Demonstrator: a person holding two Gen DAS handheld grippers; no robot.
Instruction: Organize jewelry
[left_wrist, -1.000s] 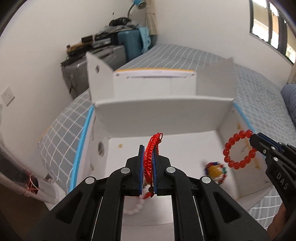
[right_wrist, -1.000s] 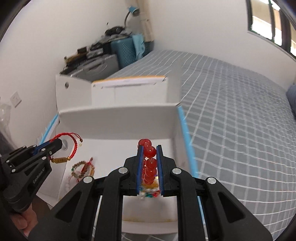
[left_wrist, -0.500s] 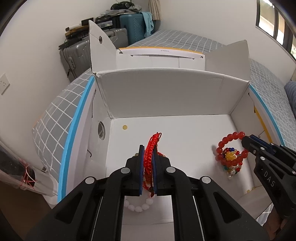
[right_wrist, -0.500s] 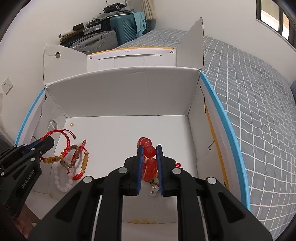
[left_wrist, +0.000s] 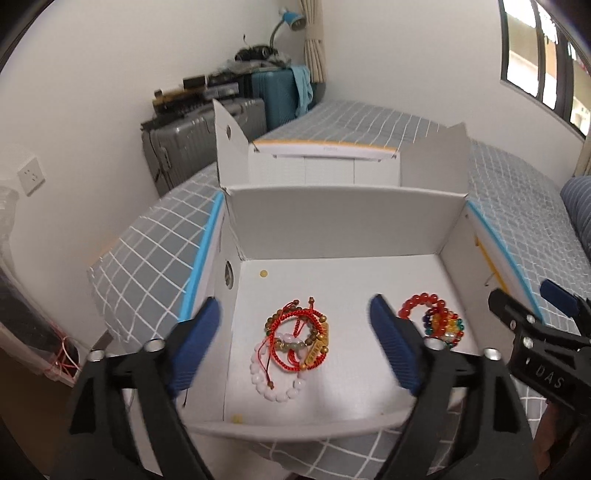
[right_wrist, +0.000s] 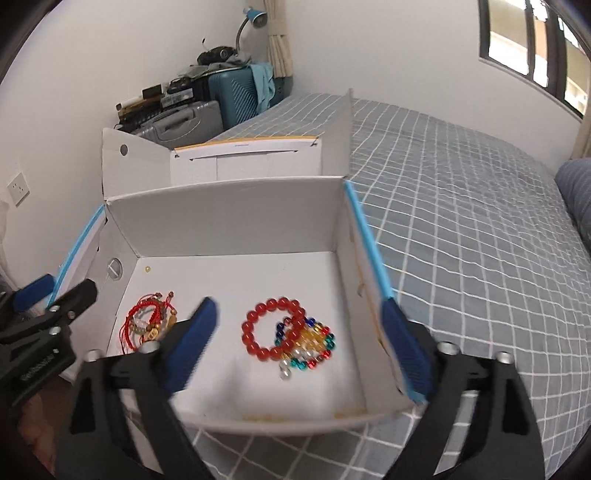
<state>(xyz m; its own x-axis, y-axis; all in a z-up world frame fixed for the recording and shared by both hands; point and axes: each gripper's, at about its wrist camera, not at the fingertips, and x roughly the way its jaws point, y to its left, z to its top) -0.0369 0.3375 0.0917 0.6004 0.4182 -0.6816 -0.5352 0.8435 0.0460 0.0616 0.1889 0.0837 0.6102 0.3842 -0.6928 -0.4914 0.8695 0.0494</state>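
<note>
Best lifted straight up and clear of the white cardboard box (left_wrist: 343, 218), without snagging the piles. Left gripper (left_wrist: 295, 332) spread wide, empty, above the red cord and wooden bead bracelets (left_wrist: 295, 339) near the box's left wall. Right gripper (right_wrist: 306, 336) likewise wide apart, empty, over the red bead bracelet (right_wrist: 271, 328) and multicoloured beads (right_wrist: 312, 349) by the right wall.

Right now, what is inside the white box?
In the white box: a red cord bracelet pile with a white bead bracelet, and a red bead bracelet overlapping multicolored beads. Lower items are partly covered.
</note>
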